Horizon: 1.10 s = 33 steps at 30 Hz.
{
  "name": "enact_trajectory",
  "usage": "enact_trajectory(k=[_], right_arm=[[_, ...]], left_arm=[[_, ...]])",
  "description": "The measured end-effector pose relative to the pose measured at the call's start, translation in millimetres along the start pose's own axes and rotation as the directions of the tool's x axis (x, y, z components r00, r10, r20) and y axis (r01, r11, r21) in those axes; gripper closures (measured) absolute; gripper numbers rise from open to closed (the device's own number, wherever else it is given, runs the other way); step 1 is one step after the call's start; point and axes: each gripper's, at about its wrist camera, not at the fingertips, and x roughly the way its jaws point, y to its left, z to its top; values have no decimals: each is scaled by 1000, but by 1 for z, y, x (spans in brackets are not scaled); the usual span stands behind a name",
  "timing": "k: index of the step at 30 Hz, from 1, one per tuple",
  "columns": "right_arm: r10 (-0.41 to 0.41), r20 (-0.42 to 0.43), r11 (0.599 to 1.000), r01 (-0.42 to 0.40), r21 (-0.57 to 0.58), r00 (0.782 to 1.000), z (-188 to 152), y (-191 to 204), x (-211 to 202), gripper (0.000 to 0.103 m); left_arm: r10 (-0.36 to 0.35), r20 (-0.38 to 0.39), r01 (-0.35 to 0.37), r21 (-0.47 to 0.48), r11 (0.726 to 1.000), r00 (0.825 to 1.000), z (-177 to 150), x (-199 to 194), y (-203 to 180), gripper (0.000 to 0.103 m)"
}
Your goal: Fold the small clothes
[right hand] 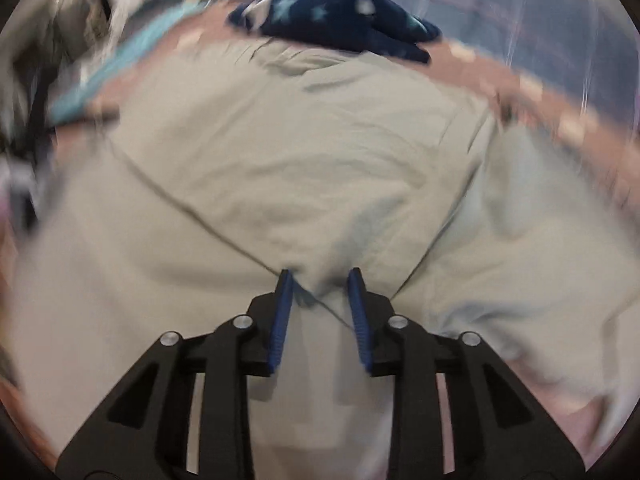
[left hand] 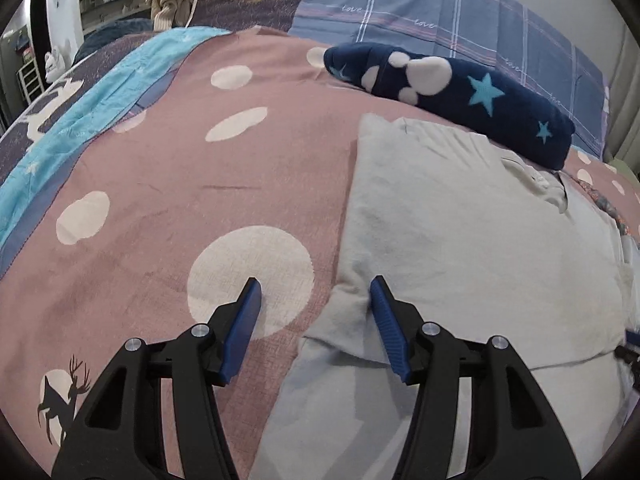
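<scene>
A pale grey-white small garment (left hand: 460, 240) lies spread on the pink bedcover, filling the right half of the left wrist view. My left gripper (left hand: 316, 292) is open, its jaws straddling the garment's left edge where a fold bunches up; the right blue pad (left hand: 386, 328) touches the cloth. In the right wrist view the same garment (right hand: 280, 152) fills the frame, blurred by motion. My right gripper (right hand: 320, 280) is partly open with a peak of the cloth between its blue pads (right hand: 282, 320); the jaws do not press it.
A folded navy fleece with stars and white spots (left hand: 452, 92) lies behind the garment, and it also shows in the right wrist view (right hand: 340, 16). The pink bedcover with white dots (left hand: 160, 200) spreads left. A plaid blue pillow (left hand: 460, 12) lies at the back.
</scene>
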Motion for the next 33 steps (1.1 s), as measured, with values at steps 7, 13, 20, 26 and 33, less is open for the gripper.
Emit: enact_trajectory(k=[7,13,20,26,33], right_arm=[[75,109,995,-82,61,991,77,17,-46,58],[194,100,981,-190,-51,976,197,93,2,57],[242,-5,962,-241,-132,970,291,186,87,57],[232,-94,965,-241,-101,968,321,201,143,56],[249,-43,963,-252,-97,967,335,219,154,100]], left_arm=[[-115,33,116,-33,993,993,-6,-3,4,55],[-247,49,248,-30,968,968,-9,-2,5,67],[-304,49,307,-55,950,951,-11,1,12,67],[-348,55,351,-78,933,936,-11,1,18,72],[-290,142,301,-61,952,946,-15,-21,22,96]])
